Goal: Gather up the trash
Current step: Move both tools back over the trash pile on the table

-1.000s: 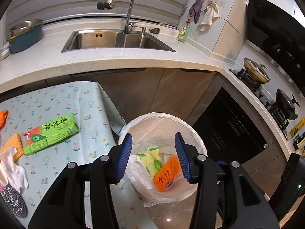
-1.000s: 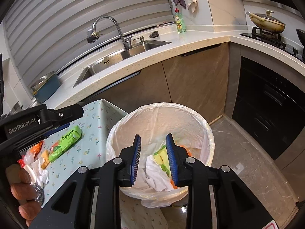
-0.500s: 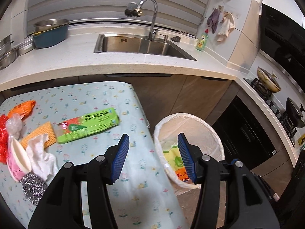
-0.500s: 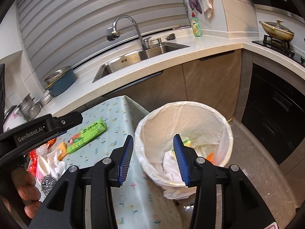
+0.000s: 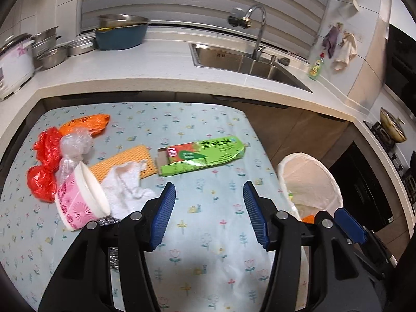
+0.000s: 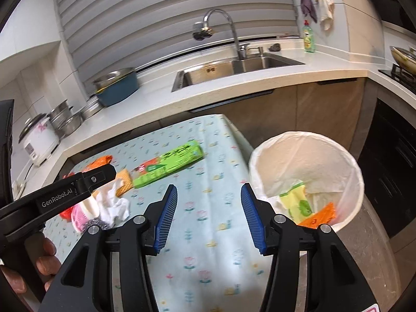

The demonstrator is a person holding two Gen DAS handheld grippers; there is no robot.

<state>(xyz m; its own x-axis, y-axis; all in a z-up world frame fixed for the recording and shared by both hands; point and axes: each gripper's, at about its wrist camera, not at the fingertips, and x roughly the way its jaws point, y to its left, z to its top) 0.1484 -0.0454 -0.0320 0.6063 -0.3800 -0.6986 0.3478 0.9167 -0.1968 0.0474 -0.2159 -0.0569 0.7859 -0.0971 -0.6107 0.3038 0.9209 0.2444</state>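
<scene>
The left claw [image 5: 206,212] is hanging released over the flower-print counter [image 5: 202,236], its blue pads wide apart and gripping nothing. The right claw [image 6: 208,217] is likewise hanging released and bare-handed over the same cloth, beside the bin.

A green carton [image 5: 201,154] is lying flat near the middle of the counter, ahead of the left claw. To its left an orange sponge [image 5: 122,162] is sitting partly under a crumpled white tissue [image 5: 124,182]. A pink cup [image 5: 80,199] is lying tipped on its side, touching the tissue. Red plastic [image 5: 43,166], a clear plastic wad [image 5: 75,144] and an orange wrapper [image 5: 87,123] are bunching at the far left.

The lined trash bin [image 6: 348,166] is standing on the floor just off the counter's right edge, holding a yellow-green packet [image 6: 296,201] and an orange packet [image 6: 318,215]
</scene>
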